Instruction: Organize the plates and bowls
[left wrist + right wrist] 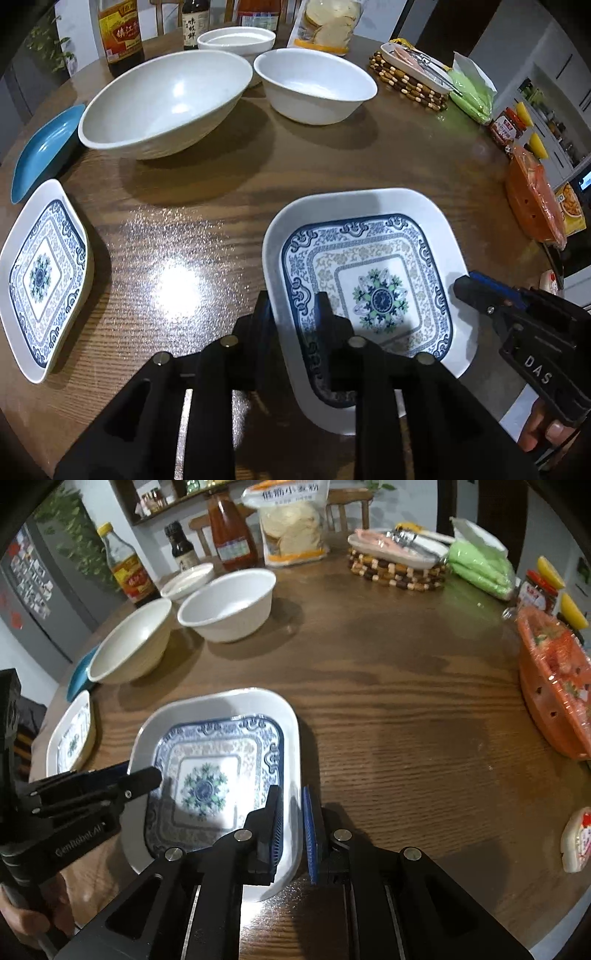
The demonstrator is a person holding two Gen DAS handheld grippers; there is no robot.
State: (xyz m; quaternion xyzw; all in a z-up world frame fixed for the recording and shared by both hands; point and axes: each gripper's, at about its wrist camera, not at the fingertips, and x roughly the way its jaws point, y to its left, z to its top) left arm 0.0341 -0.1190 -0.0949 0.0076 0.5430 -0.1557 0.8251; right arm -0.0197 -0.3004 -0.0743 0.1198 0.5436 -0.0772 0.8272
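A square white plate with a blue floral pattern (373, 258) (214, 738) lies near the front of the wooden table (192, 229). My left gripper (293, 314) is shut on its left rim, one finger outside and one inside. My right gripper (292, 818) is shut on the opposite rim, and its tip shows in the left wrist view (467, 290). A matching patterned plate (40, 280) (72, 738) sits at the left edge beside a blue dish (44, 147). Behind stand a large cream bowl (166, 99), a white bowl (314, 85) and a shallow white bowl (236, 40).
Sauce bottles (120, 33) and a bag of flatbread (328, 26) line the far edge. A beaded trivet with a tray (410, 79), a green packet (472, 96), a jar (508, 129) and an orange container (554, 686) crowd the right side.
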